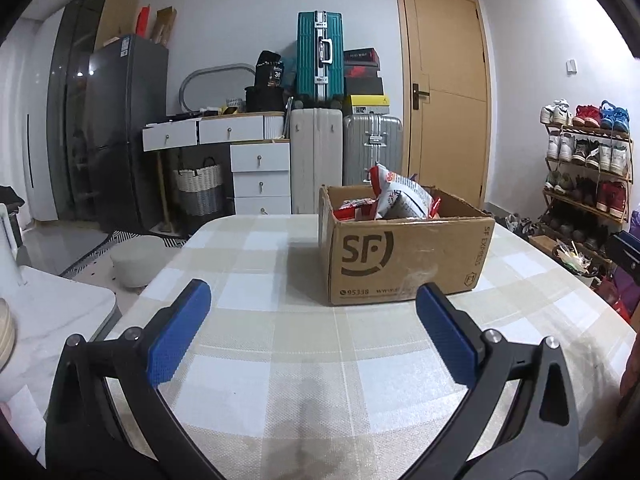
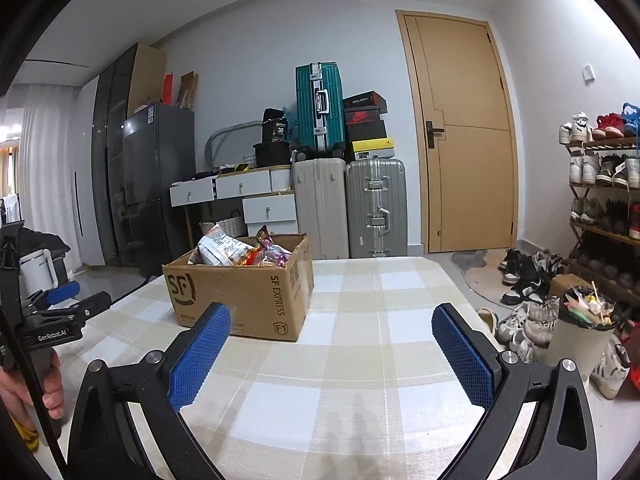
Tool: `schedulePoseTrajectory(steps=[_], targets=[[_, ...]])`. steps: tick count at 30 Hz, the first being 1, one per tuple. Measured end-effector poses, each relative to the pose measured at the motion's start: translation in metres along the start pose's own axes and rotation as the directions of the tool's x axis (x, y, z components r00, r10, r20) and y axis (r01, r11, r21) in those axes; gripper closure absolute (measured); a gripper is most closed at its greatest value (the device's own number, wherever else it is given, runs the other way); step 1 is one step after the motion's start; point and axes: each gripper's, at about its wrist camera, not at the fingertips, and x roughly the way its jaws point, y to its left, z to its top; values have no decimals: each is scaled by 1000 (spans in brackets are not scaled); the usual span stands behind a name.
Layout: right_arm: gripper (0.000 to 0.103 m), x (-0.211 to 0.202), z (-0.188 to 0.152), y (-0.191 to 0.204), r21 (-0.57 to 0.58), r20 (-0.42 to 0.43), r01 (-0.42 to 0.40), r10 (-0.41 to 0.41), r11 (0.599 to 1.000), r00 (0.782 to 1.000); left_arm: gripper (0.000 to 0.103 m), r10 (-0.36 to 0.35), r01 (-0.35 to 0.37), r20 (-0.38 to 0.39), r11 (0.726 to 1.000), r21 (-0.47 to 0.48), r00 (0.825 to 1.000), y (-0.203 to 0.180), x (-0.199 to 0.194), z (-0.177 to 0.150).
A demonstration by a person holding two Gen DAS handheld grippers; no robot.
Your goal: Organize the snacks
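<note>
1. Both grippers hover above the checked tablecloth (image 1: pixel 280 360) on the near side of the cardboard box (image 1: pixel 404 260): left gripper (image 1: pixel 312 320) and right gripper (image 2: pixel 330 344) each have their blue pads spread wide, with nothing between them.
2. Snack packets (image 1: pixel 400 200) sit piled inside the box, a white-and-red bag standing tallest; no snack lies on the cloth around the box.
3. Judging by this, the sorting looks either finished or not yet begun.
4. Any next move would call for a reach forward over the box's near wall, closing on the tall bag first.
</note>
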Motion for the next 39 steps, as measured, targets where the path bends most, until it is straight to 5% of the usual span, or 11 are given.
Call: schedulePoseTrajectory(steps=[24,39], targets=[[1,-44,4,8,-33,169,94,-87,995,982,1,27,-27,21,1000,-8,999,1,-16,8],[1,-53,4,8,-26,201,65,-59,998,978,1,33,-33,18,999,-8,999,1,-17,6]])
